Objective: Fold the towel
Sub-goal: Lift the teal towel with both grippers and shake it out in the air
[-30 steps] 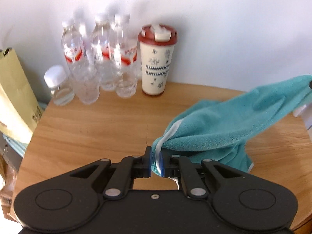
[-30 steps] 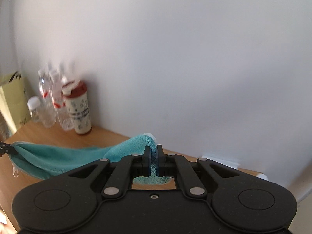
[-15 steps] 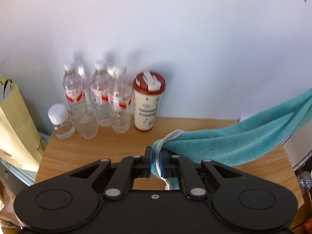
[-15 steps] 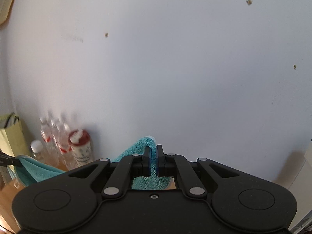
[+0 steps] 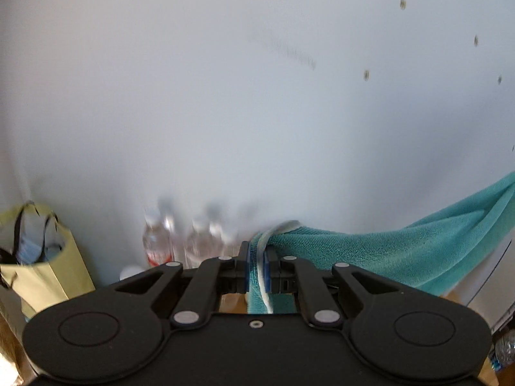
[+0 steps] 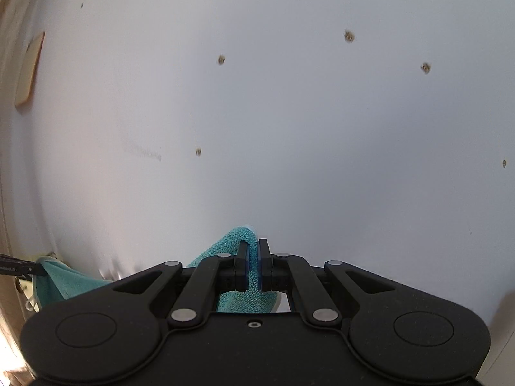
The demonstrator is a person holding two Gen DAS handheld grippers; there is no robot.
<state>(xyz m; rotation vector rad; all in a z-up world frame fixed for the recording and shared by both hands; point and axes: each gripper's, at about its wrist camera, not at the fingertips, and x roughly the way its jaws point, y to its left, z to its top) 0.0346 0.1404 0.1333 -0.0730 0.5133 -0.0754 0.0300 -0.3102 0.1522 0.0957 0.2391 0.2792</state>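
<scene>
A teal towel (image 5: 379,254) with a white edge band hangs in the air, stretched between both grippers. My left gripper (image 5: 256,268) is shut on one corner, and the cloth sags away to the right edge of the left wrist view. My right gripper (image 6: 253,268) is shut on the other corner of the towel (image 6: 231,244). In the right wrist view the cloth runs down to the left, where the tip of the left gripper (image 6: 19,267) holds it. The table is almost wholly hidden behind the gripper bodies.
A white wall (image 5: 257,112) with small holes fills both views. Several clear water bottles (image 5: 180,241) stand blurred against it, low in the left wrist view. A yellow paper bag (image 5: 42,263) stands at the left. A tan board (image 6: 29,70) hangs on the wall.
Both grippers have risen with the towel, which has left the table and now hangs stretched between them. The bottles and table have dropped low in both views.
</scene>
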